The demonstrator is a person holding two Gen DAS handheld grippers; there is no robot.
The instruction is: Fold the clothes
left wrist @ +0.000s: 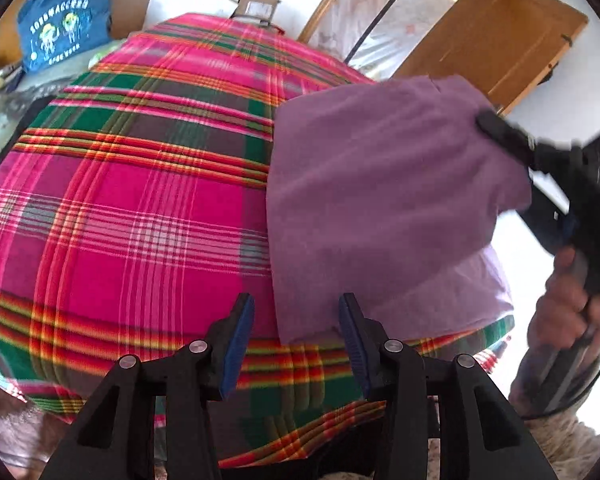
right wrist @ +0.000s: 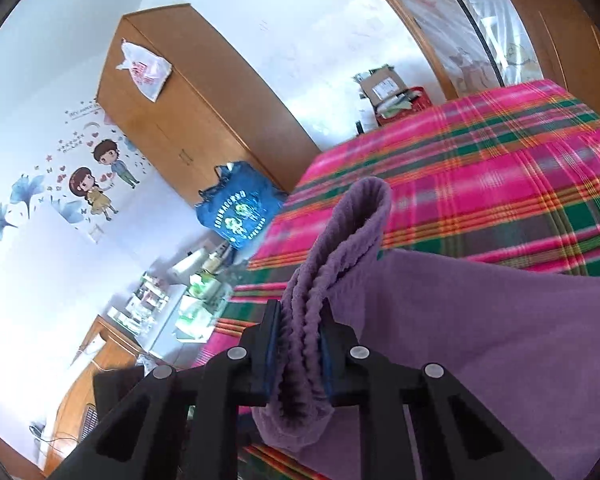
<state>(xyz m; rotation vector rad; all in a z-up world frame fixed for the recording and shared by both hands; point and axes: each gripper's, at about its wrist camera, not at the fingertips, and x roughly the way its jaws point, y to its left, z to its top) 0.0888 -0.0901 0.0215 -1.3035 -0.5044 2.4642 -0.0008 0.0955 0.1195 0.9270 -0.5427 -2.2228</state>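
Note:
A purple garment (left wrist: 380,208) lies folded on the right part of a bed with a pink, green and red plaid cover (left wrist: 140,200). My left gripper (left wrist: 296,344) is open and empty, just above the near left corner of the garment. My right gripper (right wrist: 300,356) is shut on a bunched fold of the purple garment (right wrist: 480,340) and holds that edge lifted off the plaid cover (right wrist: 480,168). In the left wrist view the right gripper (left wrist: 496,128) shows at the garment's far right edge, held by a hand (left wrist: 572,300).
A blue printed bag (left wrist: 66,24) stands beyond the bed's far left corner, next to a wooden wardrobe (right wrist: 188,108). A cluttered low table (right wrist: 188,292) stands left of the bed. A cardboard box (right wrist: 384,88) sits past the bed's far end. A wooden door (left wrist: 496,36) is at right.

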